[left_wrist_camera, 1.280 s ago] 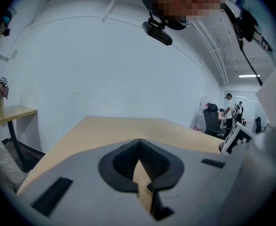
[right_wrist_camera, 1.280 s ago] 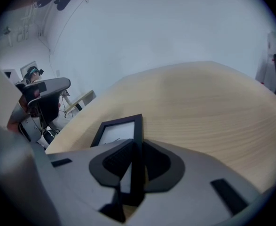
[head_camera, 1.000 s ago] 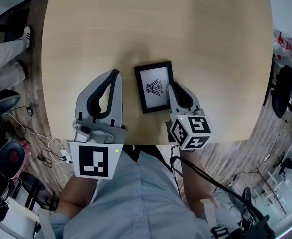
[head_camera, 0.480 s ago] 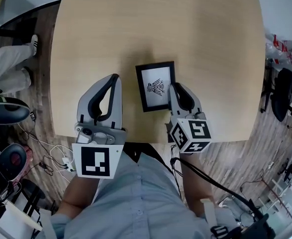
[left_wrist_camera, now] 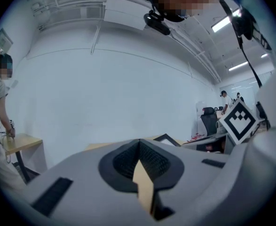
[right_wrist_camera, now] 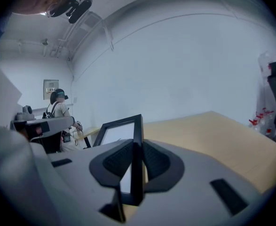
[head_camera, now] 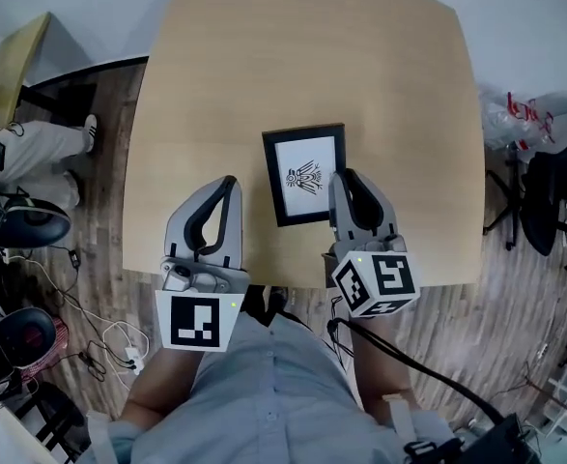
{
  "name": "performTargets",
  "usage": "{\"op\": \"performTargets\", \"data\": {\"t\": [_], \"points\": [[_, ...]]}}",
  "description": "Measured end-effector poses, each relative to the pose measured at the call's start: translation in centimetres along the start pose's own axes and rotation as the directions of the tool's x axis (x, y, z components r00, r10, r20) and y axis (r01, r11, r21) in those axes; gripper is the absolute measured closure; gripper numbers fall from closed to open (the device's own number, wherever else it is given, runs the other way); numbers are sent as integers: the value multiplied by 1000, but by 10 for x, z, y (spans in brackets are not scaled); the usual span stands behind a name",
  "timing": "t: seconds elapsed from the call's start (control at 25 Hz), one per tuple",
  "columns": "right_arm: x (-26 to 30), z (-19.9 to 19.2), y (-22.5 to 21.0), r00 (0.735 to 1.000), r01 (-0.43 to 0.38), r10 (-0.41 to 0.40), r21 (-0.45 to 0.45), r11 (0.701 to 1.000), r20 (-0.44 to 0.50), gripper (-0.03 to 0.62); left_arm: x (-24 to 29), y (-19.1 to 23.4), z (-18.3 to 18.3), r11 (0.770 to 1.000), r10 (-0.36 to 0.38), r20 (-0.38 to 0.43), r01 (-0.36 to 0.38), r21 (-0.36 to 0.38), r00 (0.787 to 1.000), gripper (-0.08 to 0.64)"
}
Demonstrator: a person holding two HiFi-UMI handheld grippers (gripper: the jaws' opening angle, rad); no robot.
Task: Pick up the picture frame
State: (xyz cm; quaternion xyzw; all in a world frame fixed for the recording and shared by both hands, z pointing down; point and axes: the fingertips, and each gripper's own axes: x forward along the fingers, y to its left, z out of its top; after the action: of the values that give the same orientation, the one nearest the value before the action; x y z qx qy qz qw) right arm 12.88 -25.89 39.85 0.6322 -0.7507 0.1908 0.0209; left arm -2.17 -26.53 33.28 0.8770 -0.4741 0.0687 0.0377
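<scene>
The picture frame (head_camera: 305, 175) is black, with a white sheet inside that carries a small dark drawing. It sits over the near half of the table (head_camera: 360, 56), long side running away from the person. The right gripper (head_camera: 345, 176) has its jaws closed on the frame's right-hand edge. In the right gripper view the black rail stands upright between the two pads (right_wrist_camera: 155, 160), and the frame's far corner shows up against the wall (right_wrist_camera: 185, 55). The left gripper (head_camera: 228, 182) hovers just to the left of the frame, apart from it. Its jaws are closed tip to tip with nothing held, and only a sliver of tabletop shows through behind the tips.

The table is pale wood with rounded corners, and nothing lies on it but the frame's shadow. Its near edge is close to the person's light blue shirt (head_camera: 254, 394).

The floor (head_camera: 457, 327) is wood plank, darker on the left. On the left are loose cables (head_camera: 80, 298), another person's legs (head_camera: 42, 148) in light trousers, and a small yellowish table (head_camera: 17, 61) against the white wall. On the right stands a black office chair (head_camera: 553, 191), with a clear bag (head_camera: 515, 114) printed in red beside it. Strip lights (left_wrist_camera: 224, 25) run along the ceiling.
</scene>
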Motion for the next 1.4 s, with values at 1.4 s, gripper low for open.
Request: {"op": "performTargets", "data": {"t": [1.4], "points": [[-123, 164, 41, 867, -68, 146, -176, 982, 476, 532, -50, -55, 135, 989, -37, 350, -15, 146, 936, 560]]}}
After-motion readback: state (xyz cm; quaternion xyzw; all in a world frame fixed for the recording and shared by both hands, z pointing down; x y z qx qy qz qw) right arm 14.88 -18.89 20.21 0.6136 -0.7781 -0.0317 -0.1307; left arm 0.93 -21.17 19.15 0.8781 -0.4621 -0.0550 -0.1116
